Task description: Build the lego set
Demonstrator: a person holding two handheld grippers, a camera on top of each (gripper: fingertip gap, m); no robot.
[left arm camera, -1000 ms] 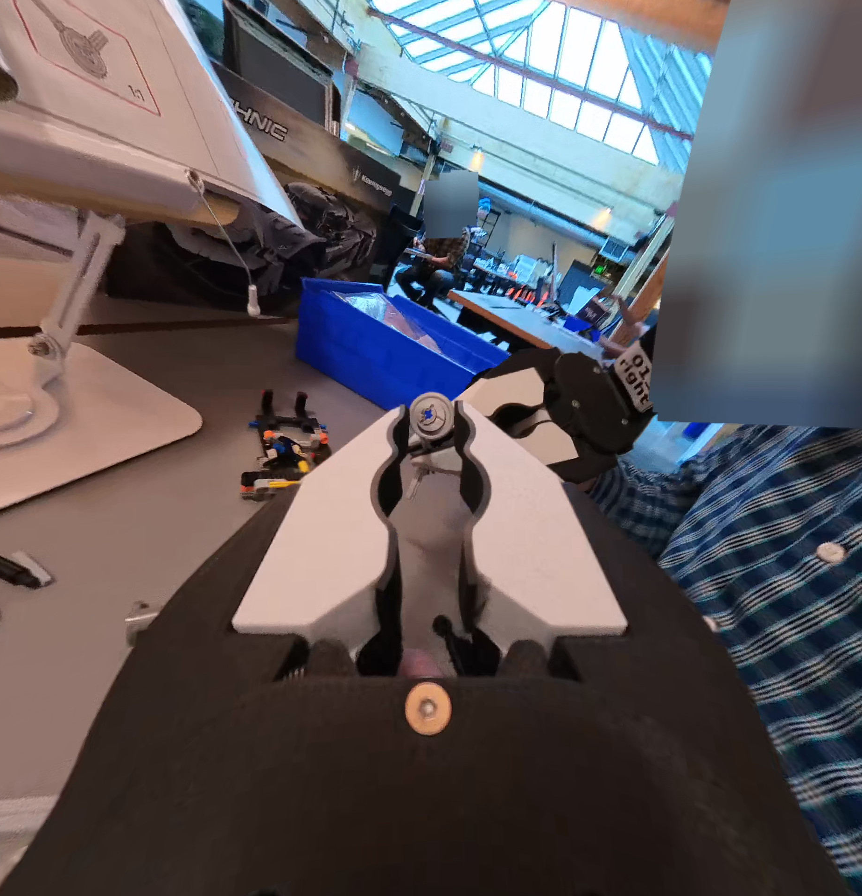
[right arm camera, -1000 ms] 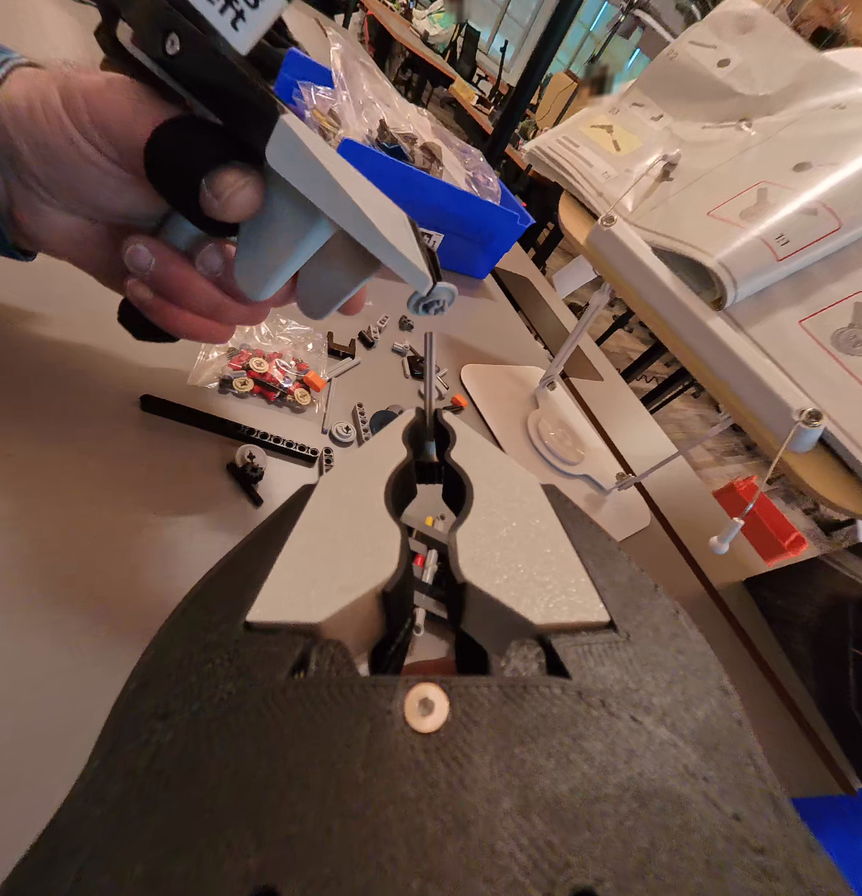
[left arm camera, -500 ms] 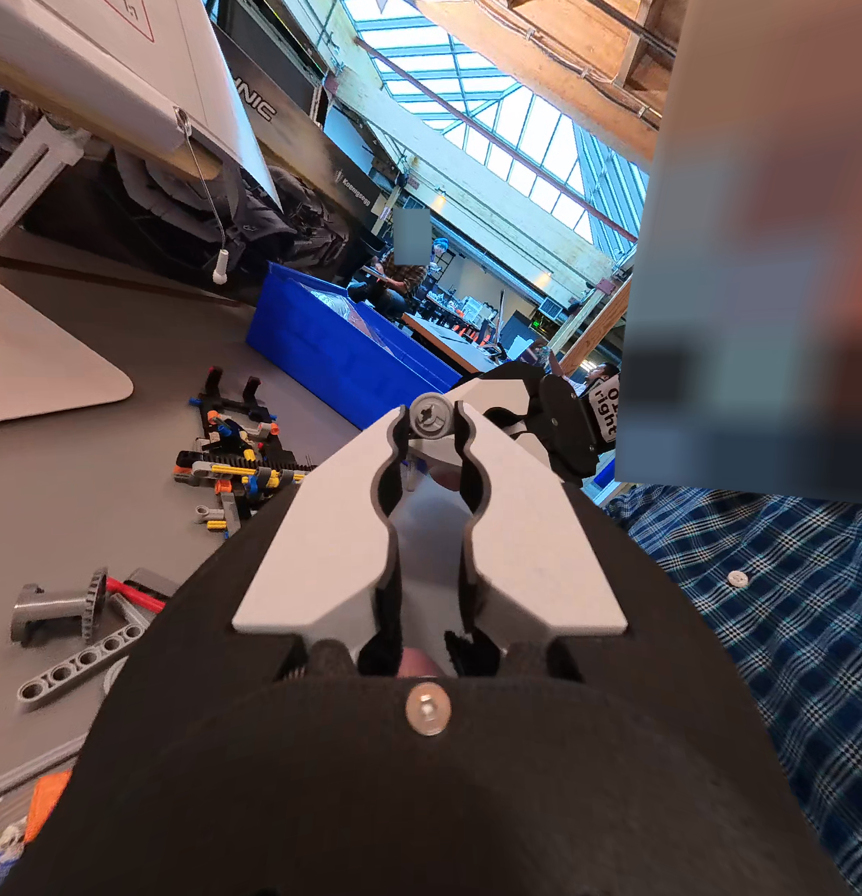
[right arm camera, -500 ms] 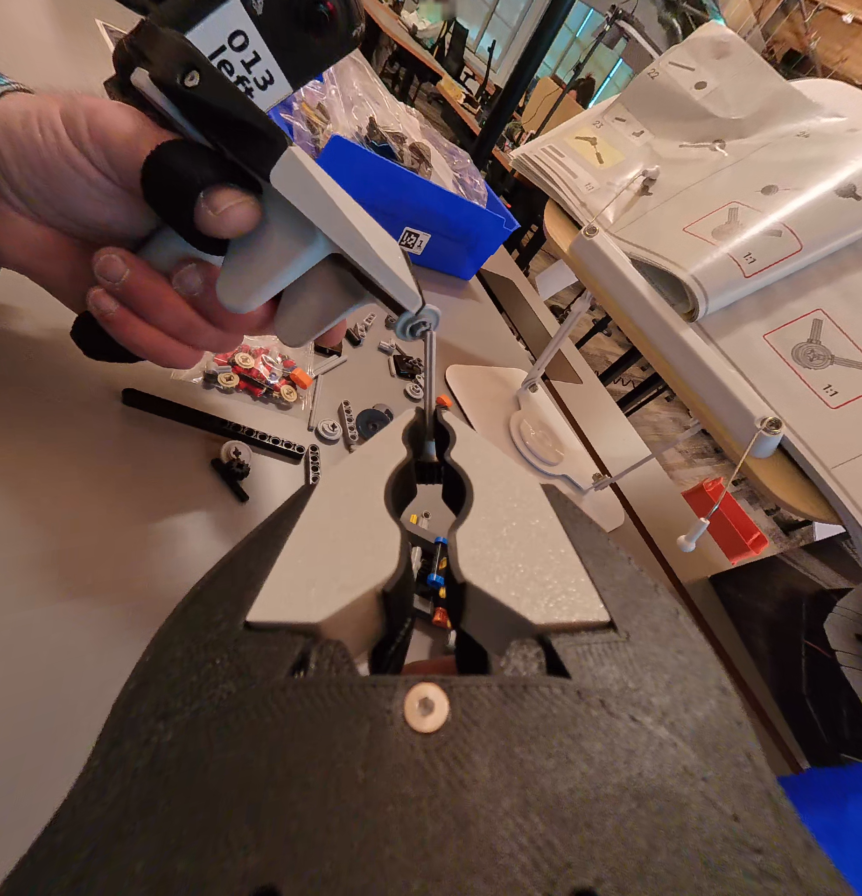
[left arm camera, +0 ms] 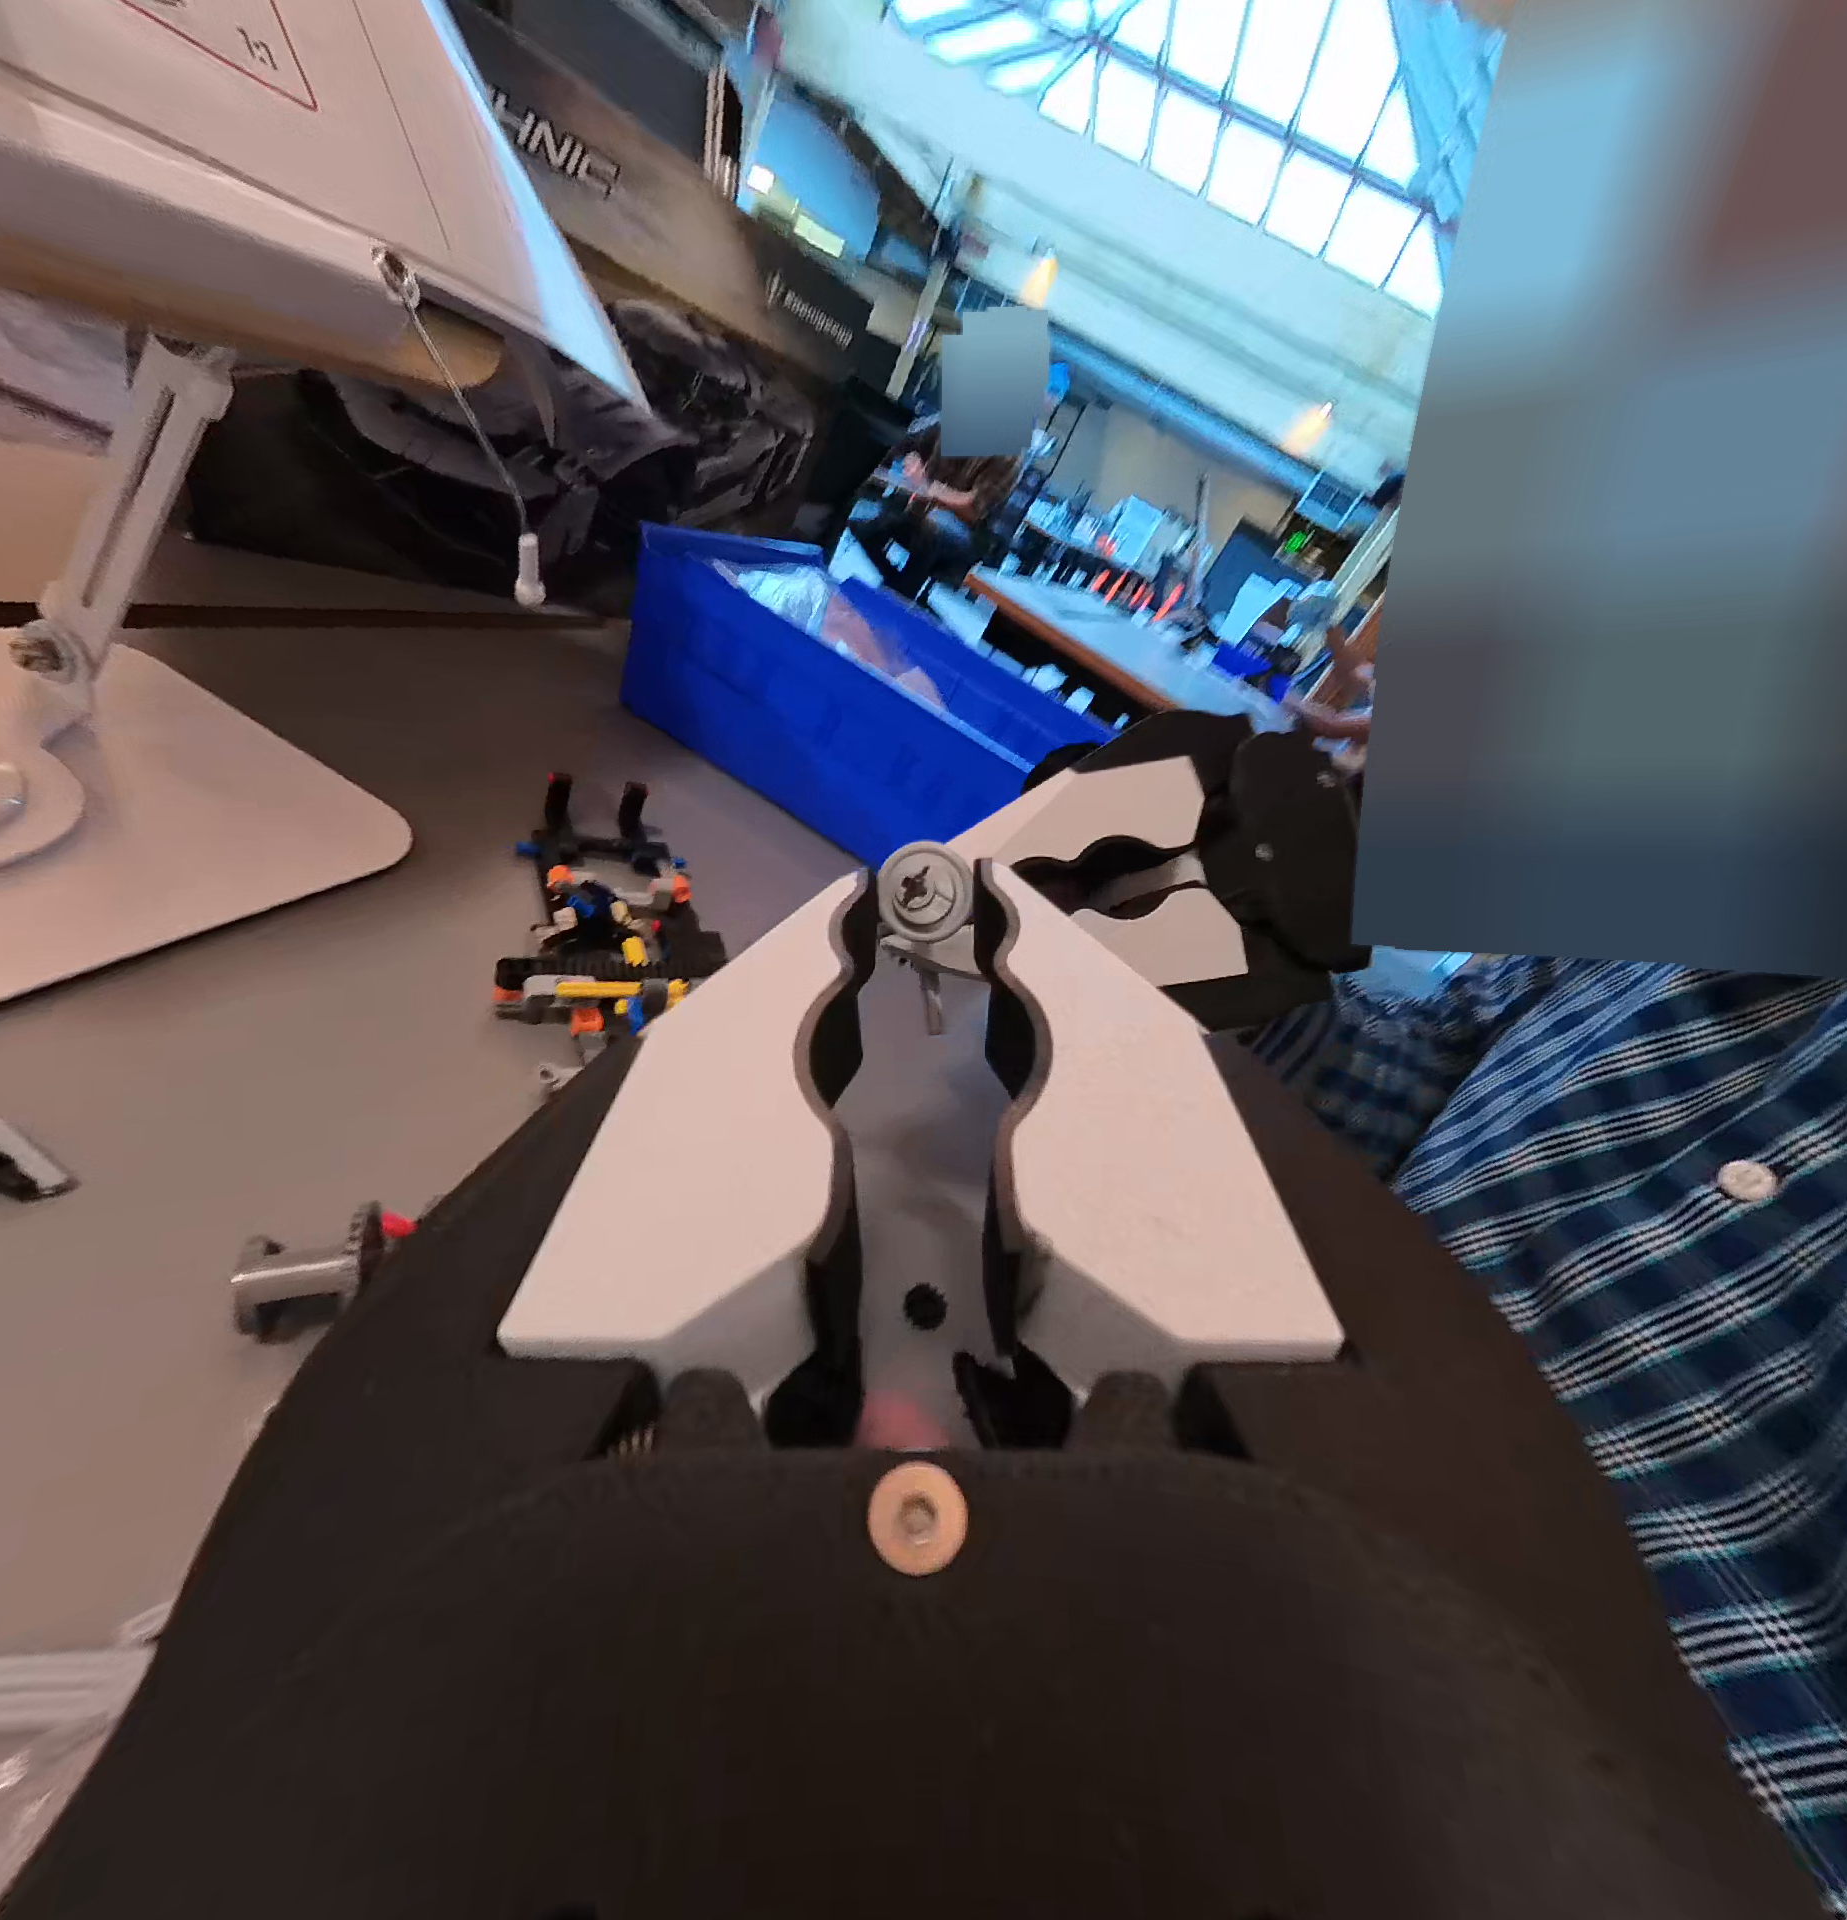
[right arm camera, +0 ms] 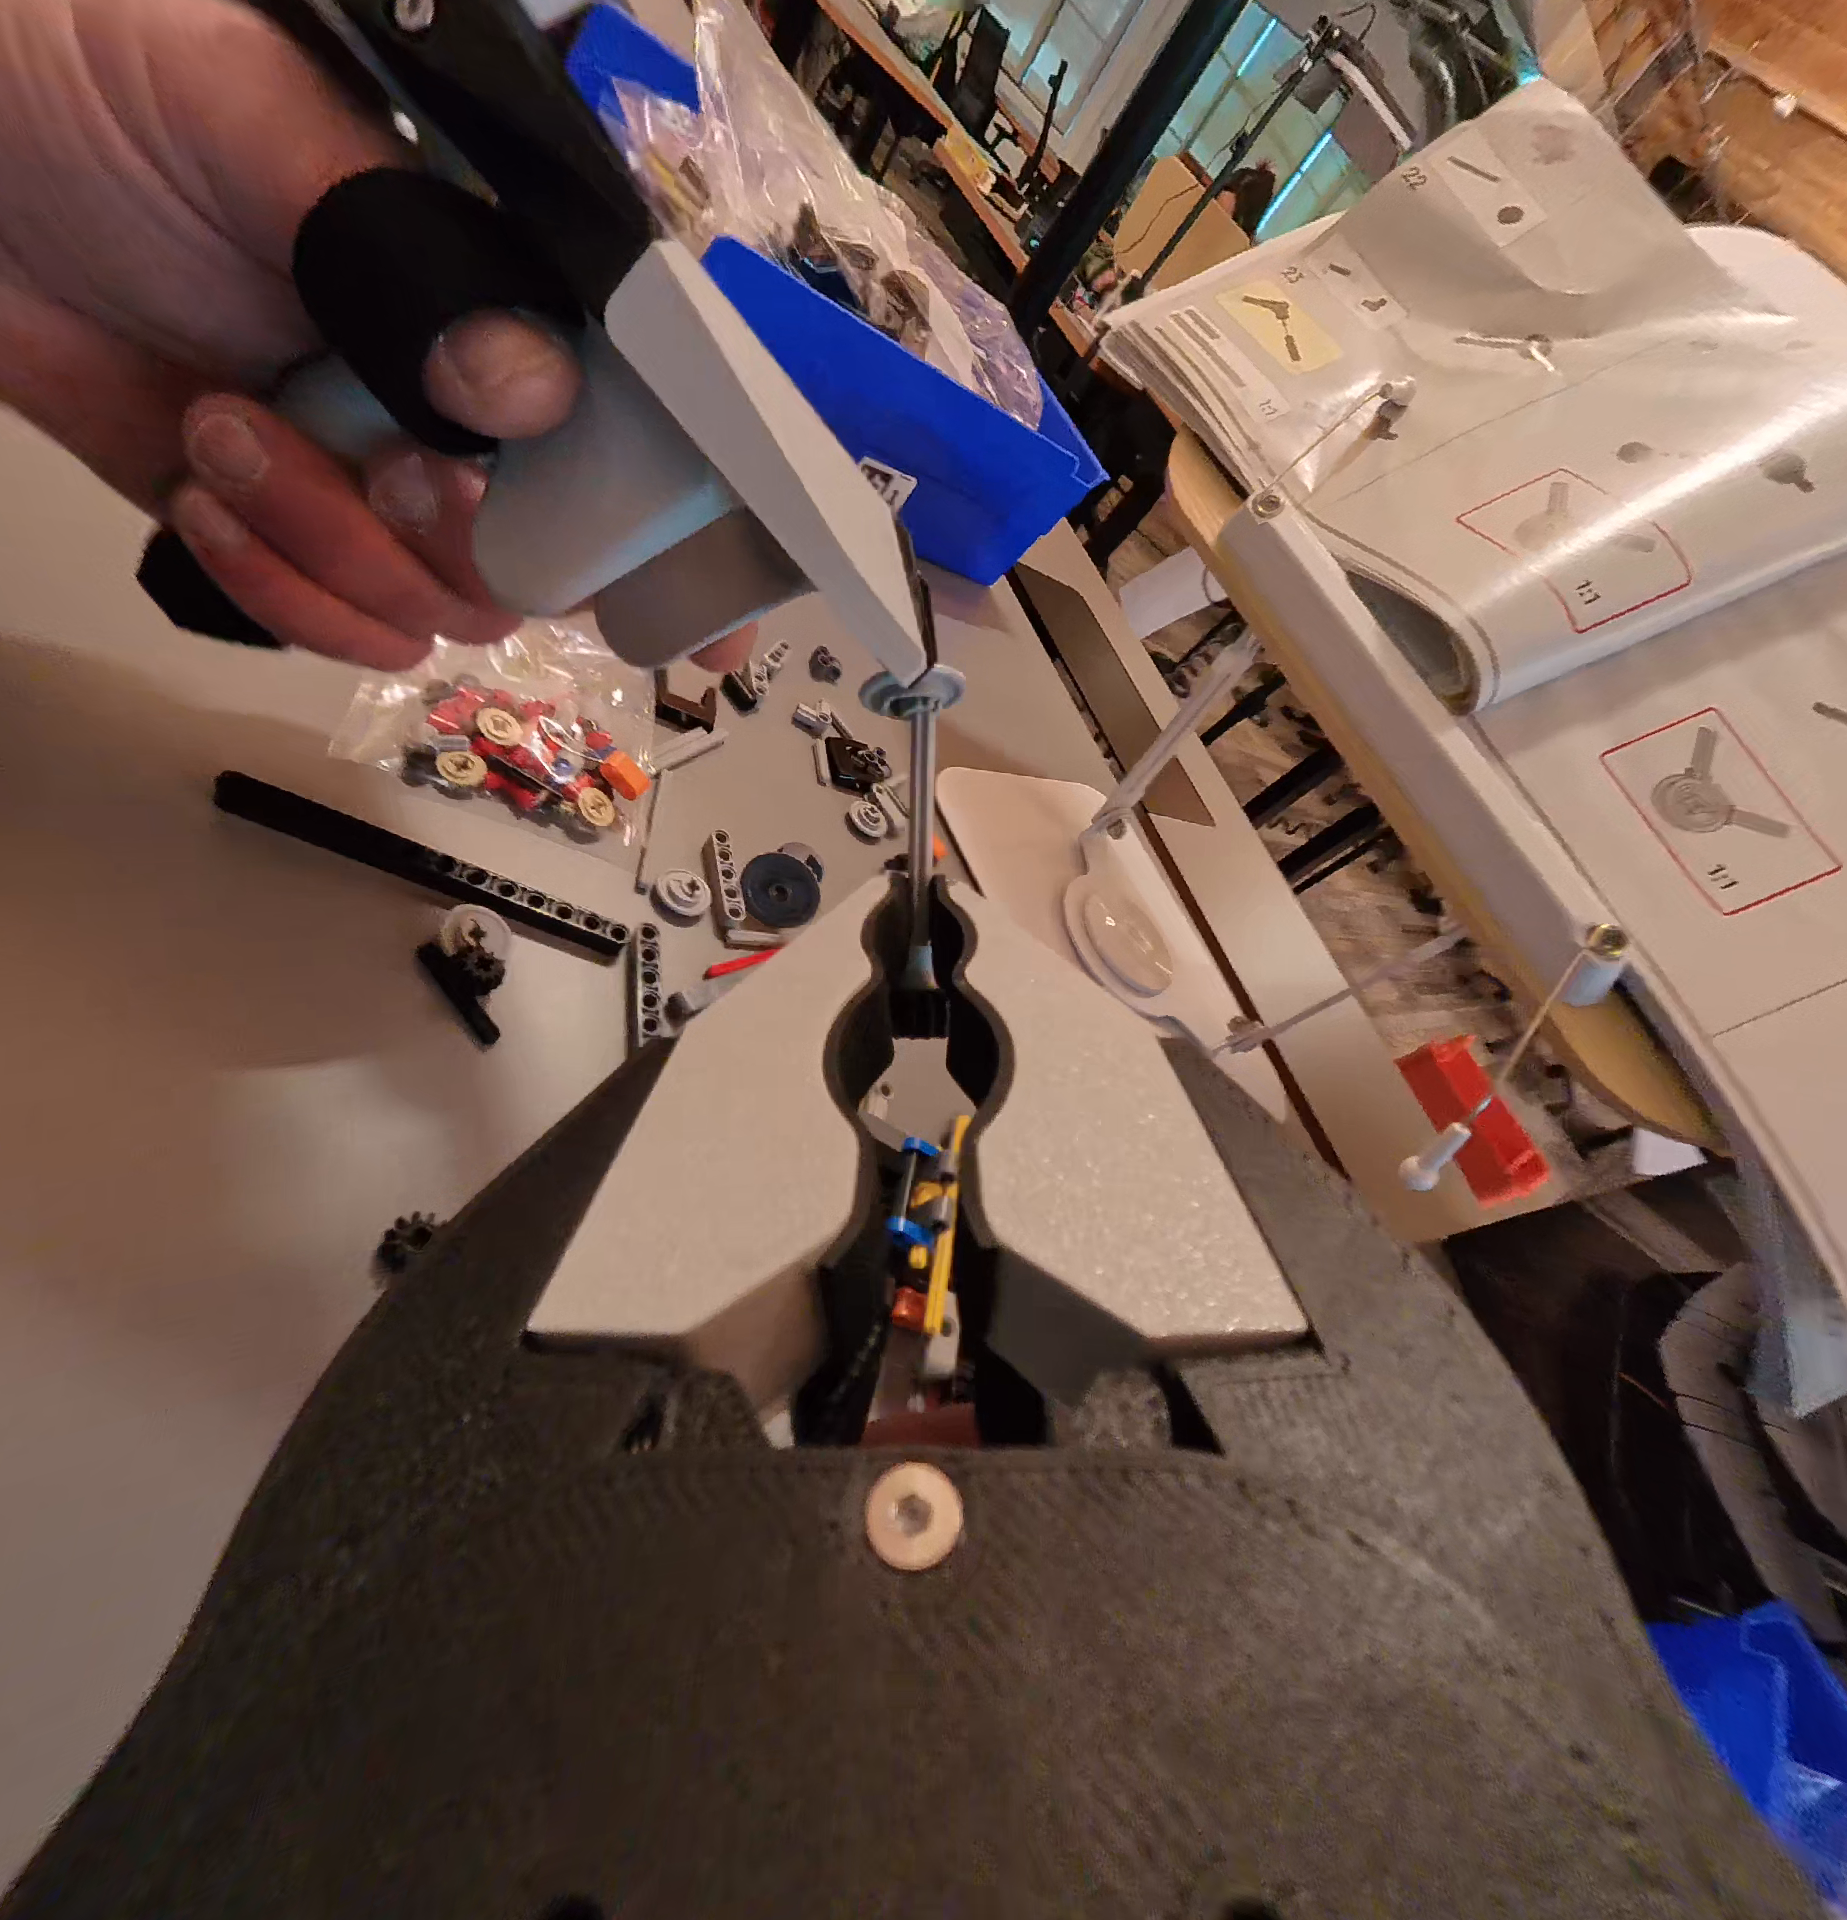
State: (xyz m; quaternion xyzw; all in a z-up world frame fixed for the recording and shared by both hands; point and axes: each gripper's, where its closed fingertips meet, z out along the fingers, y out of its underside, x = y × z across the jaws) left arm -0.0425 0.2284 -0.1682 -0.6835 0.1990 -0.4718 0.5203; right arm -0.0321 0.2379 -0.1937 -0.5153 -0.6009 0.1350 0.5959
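I've got both claws clamped: left claw (left arm camera: 925, 902) pinching a round grey bushing (left arm camera: 924, 900), right claw (right arm camera: 921, 902) gripping a thin grey axle (right arm camera: 920, 800) by its lower end. In the right wrist view the axle tip sits in the bushing's hole, both held up over the tabletop (right arm camera: 171, 1091). Step in hand, I reckon: threading bushing onto axle. Next calls for keeping them coaxial & pushing w/o tilting. Part-built chassis (left arm camera: 597, 935) waits near the blue bin (left arm camera: 794, 717).

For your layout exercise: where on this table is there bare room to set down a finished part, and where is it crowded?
Bare tabletop lies left of the long black beam. It is crowded between the parts bag, the blue bin and the white stand base.
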